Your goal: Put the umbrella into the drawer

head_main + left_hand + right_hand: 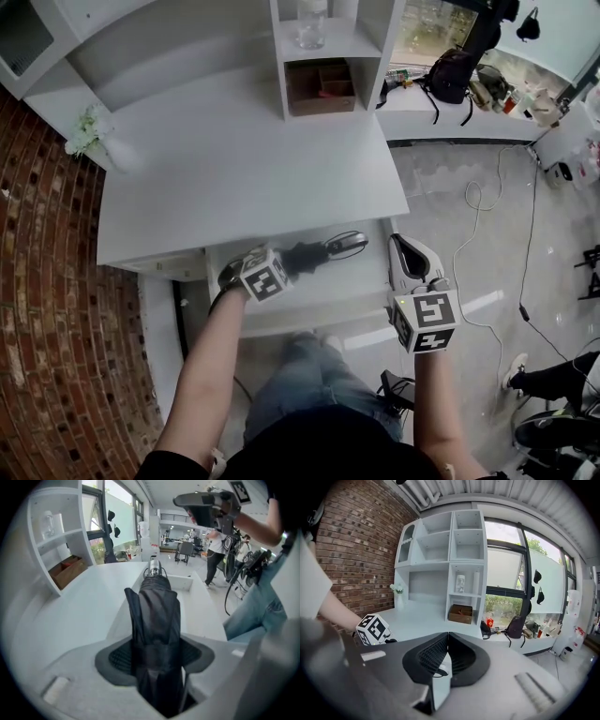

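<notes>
A folded black umbrella (314,255) with a wrist loop is clamped in my left gripper (298,260), held just over the open white drawer (319,298) under the desk front. In the left gripper view the umbrella (157,620) runs forward between the pads to its silver end, pointing along the drawer (183,581). My right gripper (405,246) hovers at the drawer's right end with nothing in it. In the right gripper view its jaws (447,641) meet, and the left gripper's marker cube (372,630) shows at the left.
The white desk (234,169) carries a shelf unit with a cardboard box (321,86) and a glass (312,23), and a small vase of flowers (89,131). A brick wall stands at the left. A backpack (450,75) and a floor cable (478,234) lie to the right.
</notes>
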Demonstrator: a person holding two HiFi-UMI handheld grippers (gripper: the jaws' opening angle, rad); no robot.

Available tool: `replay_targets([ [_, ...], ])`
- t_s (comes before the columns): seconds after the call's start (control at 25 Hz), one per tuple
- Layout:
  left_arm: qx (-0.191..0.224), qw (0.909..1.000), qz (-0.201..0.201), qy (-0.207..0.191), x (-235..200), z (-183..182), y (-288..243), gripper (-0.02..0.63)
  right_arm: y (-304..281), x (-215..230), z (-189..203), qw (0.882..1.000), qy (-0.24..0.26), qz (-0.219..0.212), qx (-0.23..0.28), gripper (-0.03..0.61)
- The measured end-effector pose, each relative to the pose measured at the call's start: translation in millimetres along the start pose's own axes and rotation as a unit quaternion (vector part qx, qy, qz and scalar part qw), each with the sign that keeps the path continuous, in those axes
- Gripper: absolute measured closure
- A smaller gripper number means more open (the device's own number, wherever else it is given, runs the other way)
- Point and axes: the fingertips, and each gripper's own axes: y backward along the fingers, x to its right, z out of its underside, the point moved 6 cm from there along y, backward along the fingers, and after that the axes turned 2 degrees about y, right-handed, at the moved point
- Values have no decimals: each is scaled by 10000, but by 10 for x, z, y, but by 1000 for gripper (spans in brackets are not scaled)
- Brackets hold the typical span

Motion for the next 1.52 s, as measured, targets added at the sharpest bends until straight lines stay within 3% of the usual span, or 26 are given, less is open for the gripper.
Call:
replay_targets([
  [0.2, -241, 9994, 172, -158, -34, 43, -321, 367, -82, 34, 115, 9998, -83, 21, -173, 574],
  [0.52, -742, 9954, 607, 47, -11, 254, -760, 364, -181, 91, 268, 9988, -199, 75, -451, 574],
  [1.0, -1132, 9923, 453, -233, 24, 329, -1132, 357, -259, 87, 417, 9965, -356, 111, -754, 574],
  [1.16, -1201, 9922, 228, -226, 43, 388, -1183, 345, -249, 77, 462, 9959, -401, 88, -806, 574],
  [1.2, -1140, 9932, 173, -145, 28, 379, -1171, 334, -246, 78, 464, 9959, -414, 83, -802, 574],
  [1.28, -1031, 9946, 123, 24, -6, 344, -1132, 224, -244, 78, 456, 9959, -429, 65, -789, 574],
  [1.52, -790, 9966, 53, 235, 22, 300, -957, 117, -224, 8, 400, 9968, -407, -42, -683, 574],
])
